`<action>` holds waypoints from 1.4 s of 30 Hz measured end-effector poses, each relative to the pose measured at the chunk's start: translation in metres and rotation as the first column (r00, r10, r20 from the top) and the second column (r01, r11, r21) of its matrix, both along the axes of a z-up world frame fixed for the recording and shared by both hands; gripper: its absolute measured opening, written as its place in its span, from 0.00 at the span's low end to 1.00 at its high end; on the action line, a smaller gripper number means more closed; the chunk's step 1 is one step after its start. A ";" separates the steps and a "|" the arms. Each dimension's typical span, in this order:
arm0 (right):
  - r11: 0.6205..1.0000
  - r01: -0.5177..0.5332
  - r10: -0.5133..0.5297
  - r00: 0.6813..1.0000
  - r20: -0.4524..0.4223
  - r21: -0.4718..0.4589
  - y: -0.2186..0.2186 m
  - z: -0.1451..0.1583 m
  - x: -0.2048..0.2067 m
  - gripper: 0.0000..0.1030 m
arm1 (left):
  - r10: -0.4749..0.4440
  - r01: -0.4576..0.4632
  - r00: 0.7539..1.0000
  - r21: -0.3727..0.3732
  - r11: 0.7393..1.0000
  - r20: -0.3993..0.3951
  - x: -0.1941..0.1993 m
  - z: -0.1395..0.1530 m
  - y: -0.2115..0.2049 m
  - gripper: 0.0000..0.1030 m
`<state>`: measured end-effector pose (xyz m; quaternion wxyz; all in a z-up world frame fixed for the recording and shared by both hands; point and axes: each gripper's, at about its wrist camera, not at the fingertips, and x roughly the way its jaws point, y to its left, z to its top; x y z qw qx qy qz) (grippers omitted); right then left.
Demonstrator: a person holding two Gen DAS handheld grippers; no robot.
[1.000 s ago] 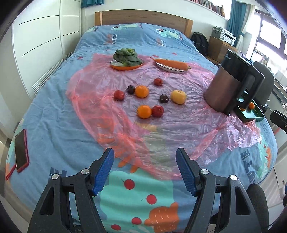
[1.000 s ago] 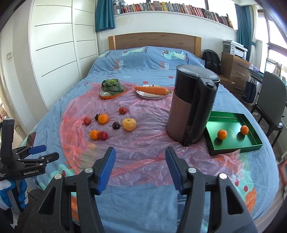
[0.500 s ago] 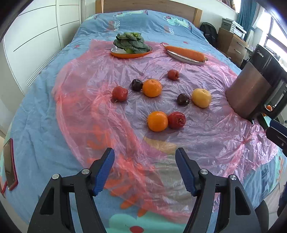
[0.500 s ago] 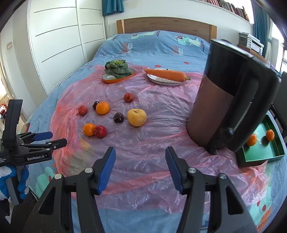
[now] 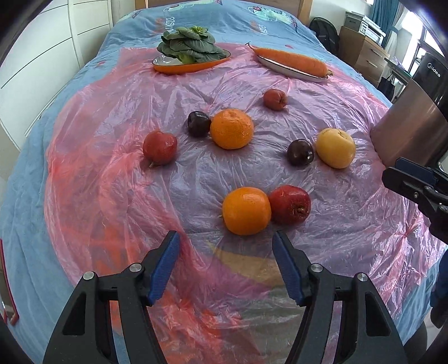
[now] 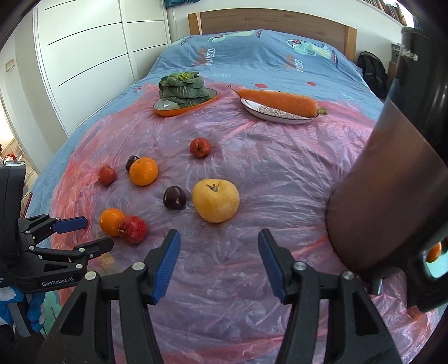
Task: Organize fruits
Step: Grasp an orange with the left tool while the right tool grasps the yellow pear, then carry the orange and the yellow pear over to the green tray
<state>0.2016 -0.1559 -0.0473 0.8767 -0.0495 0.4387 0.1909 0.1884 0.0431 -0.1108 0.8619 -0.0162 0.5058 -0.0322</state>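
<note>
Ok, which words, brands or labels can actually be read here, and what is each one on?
"GenRobot.AI": on the left hand-held gripper, seen from the right wrist.
"idea", first letter cut off: on the dark kettle.
"VISTC", roughly: printed on the blue bedspread; its other print is unreadable.

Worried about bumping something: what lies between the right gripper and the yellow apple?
Only bare pink plastic sheet, seen in the right wrist view. The right gripper is open and empty, and the yellow apple sits just beyond its fingertips.
</note>
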 end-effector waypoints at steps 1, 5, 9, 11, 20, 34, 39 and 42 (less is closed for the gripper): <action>1.000 -0.001 0.001 1.000 -0.006 0.000 0.002 -0.003 0.004 0.69 | 0.000 0.000 1.000 0.000 1.000 -0.001 0.002 -0.001 0.000 0.60; 1.000 -0.007 0.007 1.000 -0.022 0.003 0.008 -0.013 0.019 0.69 | -0.014 0.014 1.000 0.002 1.000 -0.001 0.010 -0.003 0.001 0.60; 1.000 -0.005 0.005 1.000 -0.028 0.001 0.014 -0.021 0.035 0.69 | -0.033 0.033 0.999 -0.010 0.999 0.002 0.017 -0.003 -0.001 0.57; 1.000 -0.009 0.008 1.000 -0.030 -0.006 0.018 -0.024 0.044 0.69 | -0.043 0.043 0.999 -0.011 0.999 0.000 0.019 -0.003 -0.003 0.51; 0.997 -0.067 0.065 0.996 -0.058 -0.025 0.038 -0.041 0.063 0.69 | -0.057 0.056 0.998 -0.015 0.998 -0.005 0.027 -0.010 -0.003 0.46; 0.998 -0.065 0.064 0.995 -0.082 -0.018 0.041 -0.051 0.073 0.61 | -0.052 0.051 0.999 -0.053 0.997 -0.009 0.032 -0.014 0.000 0.33; 0.998 -0.069 0.068 0.993 -0.093 -0.013 0.039 -0.047 0.071 0.60 | -0.043 0.042 0.999 -0.064 0.997 -0.010 0.031 -0.012 0.002 0.33; 0.998 -0.061 0.062 0.994 -0.087 0.017 0.035 -0.040 0.066 0.60 | -0.031 0.031 0.999 -0.067 0.997 -0.005 0.029 -0.007 0.002 0.33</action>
